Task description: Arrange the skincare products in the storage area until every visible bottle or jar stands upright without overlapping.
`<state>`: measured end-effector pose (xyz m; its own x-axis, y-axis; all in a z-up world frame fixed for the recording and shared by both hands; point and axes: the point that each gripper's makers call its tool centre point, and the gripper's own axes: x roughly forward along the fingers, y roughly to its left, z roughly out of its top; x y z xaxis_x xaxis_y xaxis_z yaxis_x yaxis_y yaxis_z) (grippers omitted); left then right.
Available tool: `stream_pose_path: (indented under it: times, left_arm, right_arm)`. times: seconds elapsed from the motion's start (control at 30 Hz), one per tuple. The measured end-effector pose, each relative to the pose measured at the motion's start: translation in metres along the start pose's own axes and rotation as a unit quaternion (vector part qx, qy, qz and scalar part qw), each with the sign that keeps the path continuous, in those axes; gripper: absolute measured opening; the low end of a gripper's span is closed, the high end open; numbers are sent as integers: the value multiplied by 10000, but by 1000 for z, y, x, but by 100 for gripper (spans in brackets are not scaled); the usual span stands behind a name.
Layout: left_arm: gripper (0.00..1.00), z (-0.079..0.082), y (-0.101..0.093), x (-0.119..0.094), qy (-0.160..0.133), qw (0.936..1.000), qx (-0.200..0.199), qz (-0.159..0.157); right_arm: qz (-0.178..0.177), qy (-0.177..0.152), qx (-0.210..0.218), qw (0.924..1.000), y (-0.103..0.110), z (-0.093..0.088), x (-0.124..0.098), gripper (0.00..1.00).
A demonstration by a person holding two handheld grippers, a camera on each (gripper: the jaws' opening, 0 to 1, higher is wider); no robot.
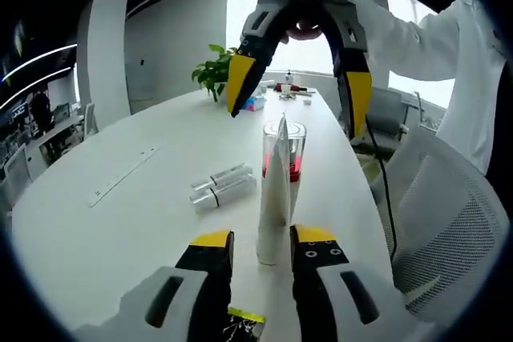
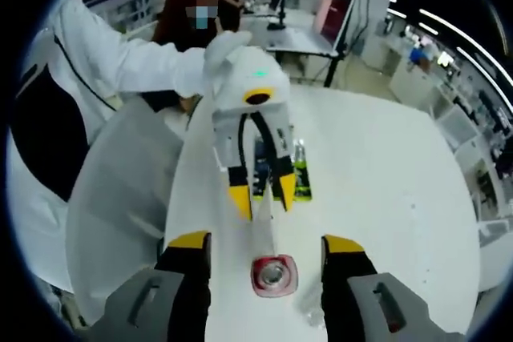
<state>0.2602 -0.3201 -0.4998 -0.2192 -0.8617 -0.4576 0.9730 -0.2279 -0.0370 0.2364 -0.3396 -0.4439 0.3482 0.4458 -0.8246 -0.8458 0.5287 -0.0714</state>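
Standing upright on the white table [image 1: 120, 222], the white tube [image 1: 275, 198] is sitting clamped between the left gripper [image 1: 260, 250] jaws, while the right gripper [image 1: 300, 94] is hovering spread just beyond, above the red-filled jar [image 1: 285, 150] touching it.

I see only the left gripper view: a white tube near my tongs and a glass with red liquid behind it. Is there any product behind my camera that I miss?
Observer: Yes. In the right gripper view, a green bottle is on the table behind the left tongs. I cannot tell if it stands or lies.
Operator: And the red glass, is it round?
Observer: From above, the red jar looks square with rounded corners. It sits about midway between the two sides of the open right tongs.
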Motion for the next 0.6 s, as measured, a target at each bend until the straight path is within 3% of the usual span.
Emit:
stream_pose_path:
  times: [0.3,0.6]
  left_arm:
    - [41,-4,-4,-8,75,9999,-34,141]
    - [63,-6,0,-21,107,9986,-107,501]
  right_arm:
    - [-105,-137,33,9998,6,-12,-2,68]
    - [-315,-181,247,9990,6,-27,-4,83]
